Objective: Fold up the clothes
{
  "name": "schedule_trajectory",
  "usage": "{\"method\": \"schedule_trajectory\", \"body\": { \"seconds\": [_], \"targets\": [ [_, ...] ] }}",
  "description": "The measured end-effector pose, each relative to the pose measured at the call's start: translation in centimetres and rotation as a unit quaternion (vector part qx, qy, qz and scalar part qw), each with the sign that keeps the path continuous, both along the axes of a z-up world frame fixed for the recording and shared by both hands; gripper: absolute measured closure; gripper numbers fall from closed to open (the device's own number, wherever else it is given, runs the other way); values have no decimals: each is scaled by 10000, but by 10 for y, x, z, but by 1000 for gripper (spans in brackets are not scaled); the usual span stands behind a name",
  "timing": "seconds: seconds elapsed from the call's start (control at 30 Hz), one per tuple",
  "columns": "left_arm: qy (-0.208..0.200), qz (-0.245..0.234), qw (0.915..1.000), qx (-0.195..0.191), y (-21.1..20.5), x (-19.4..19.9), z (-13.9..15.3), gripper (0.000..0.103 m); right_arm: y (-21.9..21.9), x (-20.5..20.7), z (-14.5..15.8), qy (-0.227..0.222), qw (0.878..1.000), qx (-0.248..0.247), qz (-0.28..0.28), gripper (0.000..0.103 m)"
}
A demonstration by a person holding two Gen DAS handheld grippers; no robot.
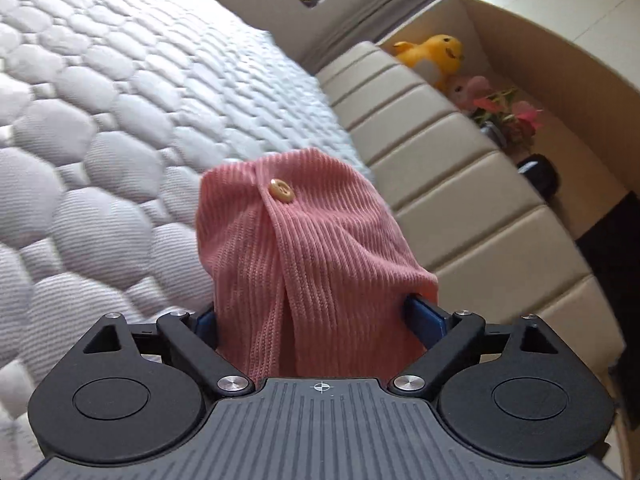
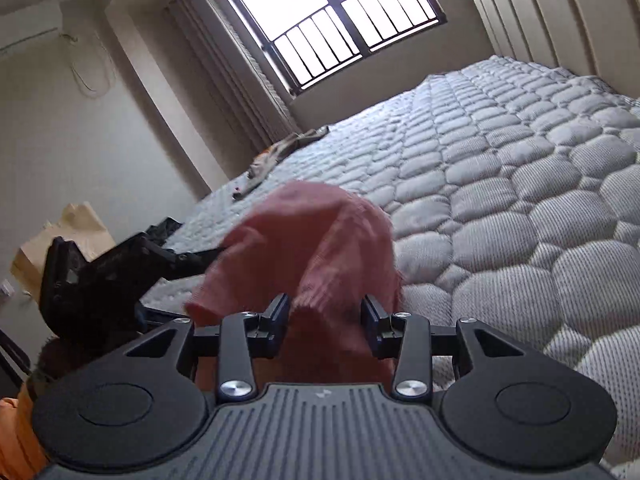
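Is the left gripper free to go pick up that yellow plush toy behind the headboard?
Probably not: the left gripper has the pink cardigan bunched between its jaws, and the headboard stands before the plush toy.

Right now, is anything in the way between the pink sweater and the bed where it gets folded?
Nothing visible is. The pink sweater bunches between the fingers of both the left gripper and the right gripper, just above the quilted mattress. The mattress near it looks bare; some small clutter lies far off by the window.
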State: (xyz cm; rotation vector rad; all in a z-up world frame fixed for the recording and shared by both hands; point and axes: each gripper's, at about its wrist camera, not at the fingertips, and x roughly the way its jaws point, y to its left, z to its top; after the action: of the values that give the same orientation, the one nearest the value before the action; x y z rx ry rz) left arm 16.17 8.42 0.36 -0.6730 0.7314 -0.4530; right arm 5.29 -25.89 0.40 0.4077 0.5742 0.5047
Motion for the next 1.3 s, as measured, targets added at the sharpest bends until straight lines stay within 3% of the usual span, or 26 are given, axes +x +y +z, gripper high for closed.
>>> {"method": "schedule_trajectory", "body": {
  "seconds": [0.07, 0.23, 0.33, 0.43, 0.5, 0.6, 0.63, 0.73, 0.83, 0.9, 0.93, 1.03, 1.17, 1.3],
  "targets": [
    [-18, 247, 9997, -14, 12, -12, -4, 9, -6, -4, 1, -97, 9997, -109, -175, 46],
    [-145, 551, 9981, 248, 27, -36, -6, 9, -18, -5, 26, -593, 9969, -163, -496, 44],
    [-247, 320, 9986, 342, 16, -37, -6, 10, -11, 1, 54, -1124, 9922, -344, -426, 44],
    [-436, 32, 9975, 561, 0, -41, -3, 12, 10, 20, 78, -1474, 9882, -429, 27, 44],
    [-703, -177, 9924, 991, -15, -49, 2, 10, 28, 42, 82, -1315, 9888, -291, 648, 44],
    [-974, -351, 9823, 1559, -32, -56, 7, 9, 63, 83, 55, -546, 9875, -823, 1230, 44],
    [-925, -335, 9838, 1496, -28, -55, 8, 9, 73, 95, 45, -329, 9848, -1045, 1349, 43],
    [-845, -170, 9870, 1356, -8, -56, 12, 9, 80, 103, 9, -111, 9815, -1636, 984, 39],
    [-957, 262, 9864, 1312, 18, -61, 24, 9, 84, 84, 4, -508, 9792, -1758, 872, 38],
    [-1096, 316, 9894, 904, 27, -52, 38, 9, 89, 68, 14, -852, 9725, -2004, 826, 38],
    [-1186, 238, 9906, 646, 29, -44, 45, 9, 90, 59, 22, -1006, 9695, -2082, 819, 34],
    [-1402, -259, 9896, 186, 14, -15, 57, 7, 76, 34, 40, -1280, 9687, -1969, 802, 4],
    [-966, -614, 9934, 44, -13, 28, 43, 7, 58, 17, 42, -1346, 9621, -2319, 493, 0],
    [-391, -435, 9971, 487, -29, 50, 11, 8, 56, 32, 7, -772, 9557, -2805, 454, 0]
  ]
}}
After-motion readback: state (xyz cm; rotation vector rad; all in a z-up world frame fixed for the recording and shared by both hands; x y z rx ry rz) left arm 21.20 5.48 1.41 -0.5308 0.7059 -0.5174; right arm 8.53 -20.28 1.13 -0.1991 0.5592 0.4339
